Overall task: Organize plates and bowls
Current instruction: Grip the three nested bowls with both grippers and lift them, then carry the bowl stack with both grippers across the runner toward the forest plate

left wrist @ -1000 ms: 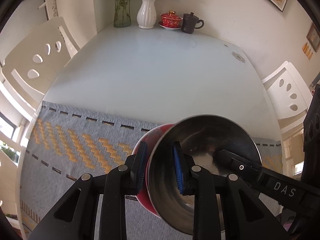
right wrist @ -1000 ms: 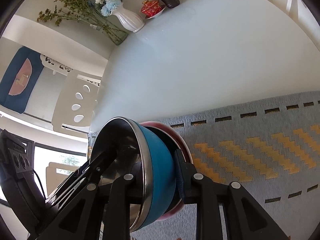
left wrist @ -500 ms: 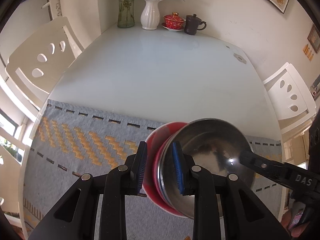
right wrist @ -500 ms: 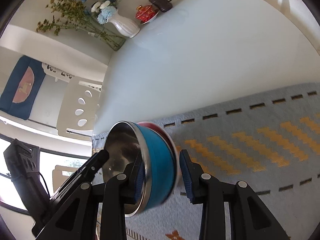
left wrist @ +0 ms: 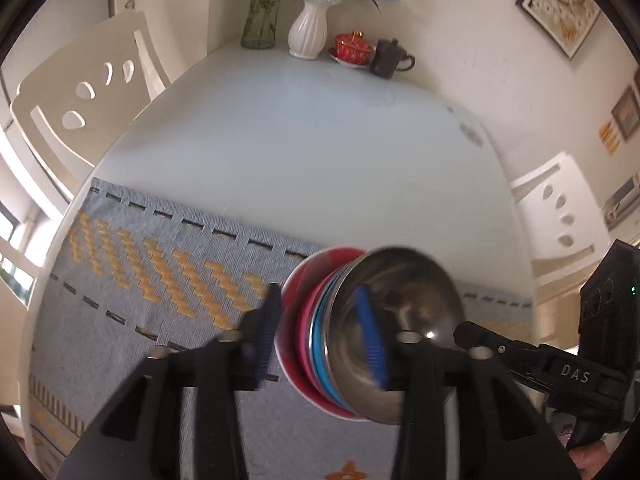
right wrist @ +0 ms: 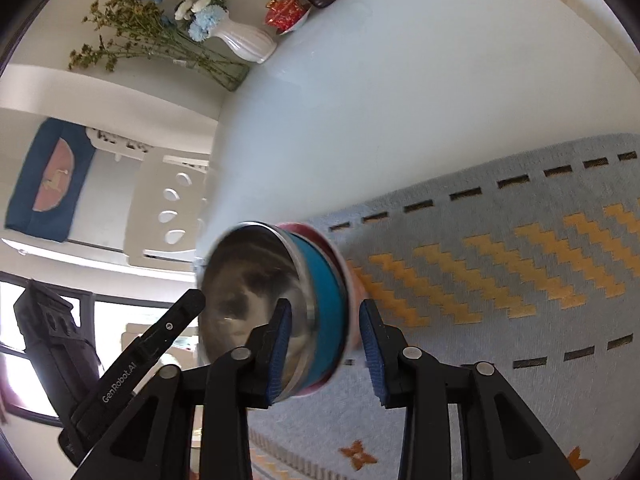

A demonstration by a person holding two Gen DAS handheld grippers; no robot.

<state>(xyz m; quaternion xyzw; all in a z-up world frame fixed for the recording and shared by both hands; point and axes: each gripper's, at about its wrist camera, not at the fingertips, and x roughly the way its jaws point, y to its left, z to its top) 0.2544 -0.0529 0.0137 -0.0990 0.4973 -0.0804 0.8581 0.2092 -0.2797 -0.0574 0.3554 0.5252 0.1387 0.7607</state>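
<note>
A stack of nested bowls sits on the blue-grey placemat (left wrist: 152, 280): a red bowl (left wrist: 298, 320) outside, a blue bowl (right wrist: 326, 300) inside it, and a steel bowl (left wrist: 404, 304) on top. My left gripper (left wrist: 320, 328) is open, its jaws straddling the stack's left rim with one pad inside the steel bowl. My right gripper (right wrist: 324, 344) is open too, its jaws straddling the opposite rim (right wrist: 304, 280) with gaps on both sides. The other gripper's body shows at each view's edge.
The placemat (right wrist: 500, 280) covers the near part of a white glass table (left wrist: 300, 132). At the far end stand a white vase (left wrist: 306, 28), a glass vase (left wrist: 260, 12), a red lidded cup (left wrist: 352, 46) and a dark teapot (left wrist: 386, 56). White chairs (left wrist: 80, 92) flank the table.
Both grippers have opened and let go of the bowl rims. The blue and steel bowl now sits nested in the red bowl on the placemat. Both grippers have drawn back a little.
</note>
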